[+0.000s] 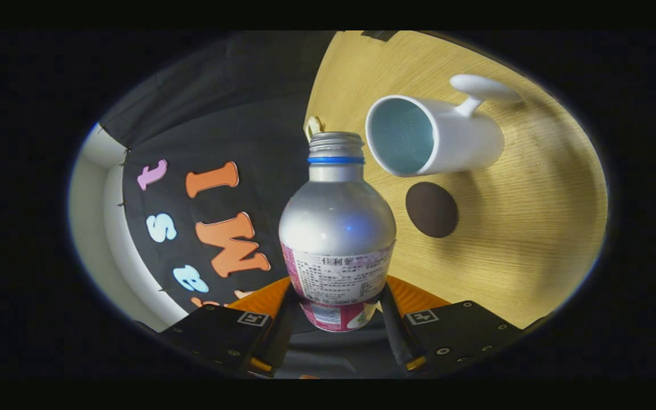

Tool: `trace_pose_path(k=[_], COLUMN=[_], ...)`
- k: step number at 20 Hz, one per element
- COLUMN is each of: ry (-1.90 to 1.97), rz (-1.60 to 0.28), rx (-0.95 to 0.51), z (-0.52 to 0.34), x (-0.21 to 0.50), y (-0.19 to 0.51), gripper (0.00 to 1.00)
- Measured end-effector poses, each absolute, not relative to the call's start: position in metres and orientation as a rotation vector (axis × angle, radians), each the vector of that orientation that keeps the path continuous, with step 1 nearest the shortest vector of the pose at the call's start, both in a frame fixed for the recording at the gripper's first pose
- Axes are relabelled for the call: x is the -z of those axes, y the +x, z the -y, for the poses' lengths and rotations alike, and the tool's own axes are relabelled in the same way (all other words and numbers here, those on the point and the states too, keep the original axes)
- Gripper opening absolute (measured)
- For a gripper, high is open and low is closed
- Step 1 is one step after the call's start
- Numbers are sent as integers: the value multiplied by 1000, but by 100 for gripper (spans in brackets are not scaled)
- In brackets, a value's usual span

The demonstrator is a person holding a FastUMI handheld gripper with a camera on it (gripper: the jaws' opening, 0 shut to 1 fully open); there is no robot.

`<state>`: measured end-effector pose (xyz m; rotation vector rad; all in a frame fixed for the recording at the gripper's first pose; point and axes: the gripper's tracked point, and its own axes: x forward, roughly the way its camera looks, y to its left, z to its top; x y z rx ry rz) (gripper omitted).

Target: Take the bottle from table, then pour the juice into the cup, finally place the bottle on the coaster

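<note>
Gripper view has the tongs [336,319] pinching the bottle [336,228] low on its body, both fingers pressed on the label band, one per side. Bottle is between the fingers, neck pointing away from cam, cap off so the threaded mouth is open. Whole view is rolled sideways, so I guess the bottle is lifted and mid-tilt, tbh hard to say how far.

Handling: looks like thin metal w/ a slick shiny shoulder, stiff enough but prob dents if squeezed hard. Paper label gives better friction than the bare metal, so the current low grip seems the right spot imo. Weight depends on juice left inside, can't see that. Open mouth = spills if swung fast.

Other stuff: white cup [433,135] w/ pale blue inside sits on the wooden surface [533,228], beyond the bottle mouth and to the right of it, opening facing cam. Dark round coaster [431,209] lies just beside the cup, nearer to the tongs. Nothing sits between mouth and cup. Cup handle sticks out on the far side, so not in the way.
</note>
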<state>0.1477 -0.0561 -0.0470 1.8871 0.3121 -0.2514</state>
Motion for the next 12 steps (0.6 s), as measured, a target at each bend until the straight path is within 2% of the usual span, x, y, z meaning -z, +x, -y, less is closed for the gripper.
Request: trace_pose_path(k=[12], ry=[1940], rz=[-342], rx=[260], z=[50], x=[44], y=[149], gripper=[72])
